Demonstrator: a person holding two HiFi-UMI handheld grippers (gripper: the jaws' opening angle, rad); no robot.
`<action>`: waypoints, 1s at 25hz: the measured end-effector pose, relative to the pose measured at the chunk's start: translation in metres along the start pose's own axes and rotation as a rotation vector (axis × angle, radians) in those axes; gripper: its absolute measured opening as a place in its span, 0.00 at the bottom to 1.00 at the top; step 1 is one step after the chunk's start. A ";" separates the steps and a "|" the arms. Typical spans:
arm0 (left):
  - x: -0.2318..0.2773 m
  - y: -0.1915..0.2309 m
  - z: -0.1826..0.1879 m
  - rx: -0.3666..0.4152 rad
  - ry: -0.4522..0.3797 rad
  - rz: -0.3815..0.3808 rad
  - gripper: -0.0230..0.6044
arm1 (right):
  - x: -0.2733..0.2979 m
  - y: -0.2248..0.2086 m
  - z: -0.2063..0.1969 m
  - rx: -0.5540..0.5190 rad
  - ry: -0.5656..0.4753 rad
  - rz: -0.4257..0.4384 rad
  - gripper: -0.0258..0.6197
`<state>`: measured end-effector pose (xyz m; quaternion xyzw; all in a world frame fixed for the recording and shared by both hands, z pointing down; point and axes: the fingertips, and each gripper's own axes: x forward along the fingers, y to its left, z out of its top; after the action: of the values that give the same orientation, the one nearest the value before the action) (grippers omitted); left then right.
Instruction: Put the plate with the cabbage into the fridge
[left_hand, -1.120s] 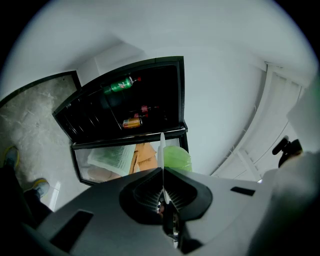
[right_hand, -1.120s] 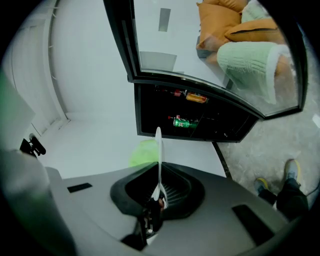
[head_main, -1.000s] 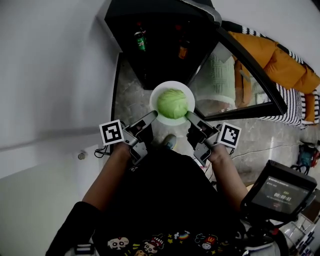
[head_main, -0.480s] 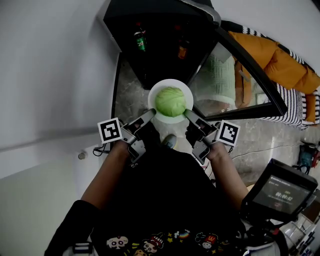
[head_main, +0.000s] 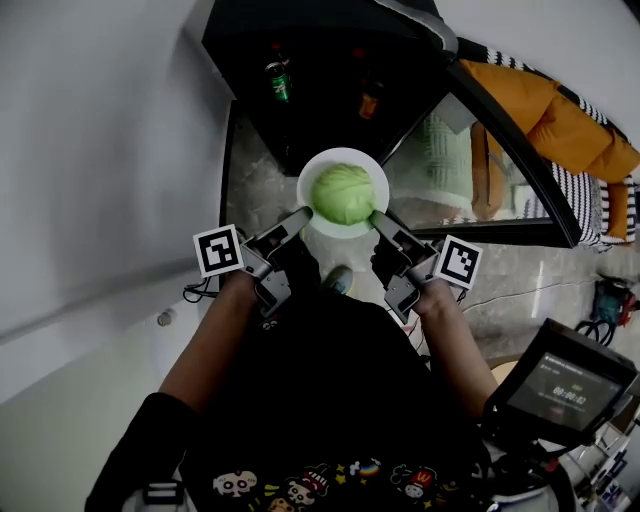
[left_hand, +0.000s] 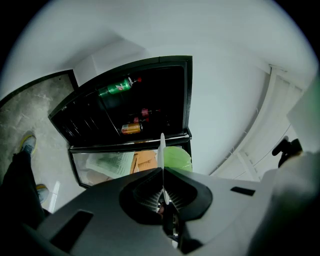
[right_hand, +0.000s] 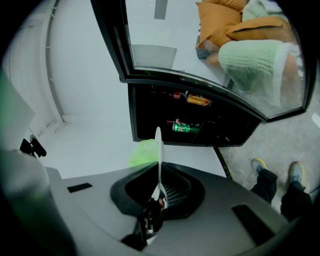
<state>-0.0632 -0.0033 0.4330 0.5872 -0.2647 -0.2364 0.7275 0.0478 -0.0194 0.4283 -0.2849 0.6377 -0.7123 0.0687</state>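
Head view. Plate (head_main: 345, 157) with cabbage (head_main: 343, 193) was carried in the air, level, just in front of the open fridge (head_main: 320, 50). Left gripper (head_main: 301, 217) was on the plate's near-left rim and right gripper (head_main: 379, 219) on its near-right rim, so the load sat at the far tips of both, centred between them. Neither arm looked nearer than the other. The dark fridge opening lay straight beyond the plate. The fridge door (head_main: 480, 170) stood swung out to the right. A green bottle (head_main: 277, 81) and an orange can (head_main: 368, 103) sat inside, far of the plate.

Left gripper view. Fingers were closed on the plate rim, which showed edge-on as a thin white line (left_hand: 161, 147) running away from the camera. The cabbage (left_hand: 178, 158) bulged to the right of that line. The fridge cavity (left_hand: 155, 95) was dead ahead, with the bottle (left_hand: 115, 89) on an upper level and the can (left_hand: 131, 128) lower.

Right gripper view. Same picture mirrored: fingers were clamped on the white rim (right_hand: 158, 142), with the cabbage (right_hand: 142, 152) to its left. The fridge opening (right_hand: 220, 127) was ahead and slightly right.

Judgement: the carry was well along and the plate was not yet inside. The next move looked like a straight push forward by both arms together, keeping the plate flat, onto a free level clear of the drinks. Which shelf had room, I could not tell.
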 end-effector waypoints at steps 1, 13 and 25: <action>0.000 0.000 0.000 -0.001 0.000 0.001 0.05 | 0.000 0.000 0.000 -0.001 0.001 0.000 0.07; -0.002 0.006 -0.003 0.036 -0.013 0.051 0.05 | 0.000 -0.010 -0.002 0.001 0.016 0.023 0.07; 0.007 0.022 -0.005 0.010 0.054 0.120 0.05 | -0.002 -0.032 -0.001 0.034 -0.006 0.013 0.07</action>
<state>-0.0540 0.0001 0.4548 0.5802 -0.2809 -0.1751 0.7441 0.0573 -0.0119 0.4583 -0.2818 0.6270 -0.7218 0.0800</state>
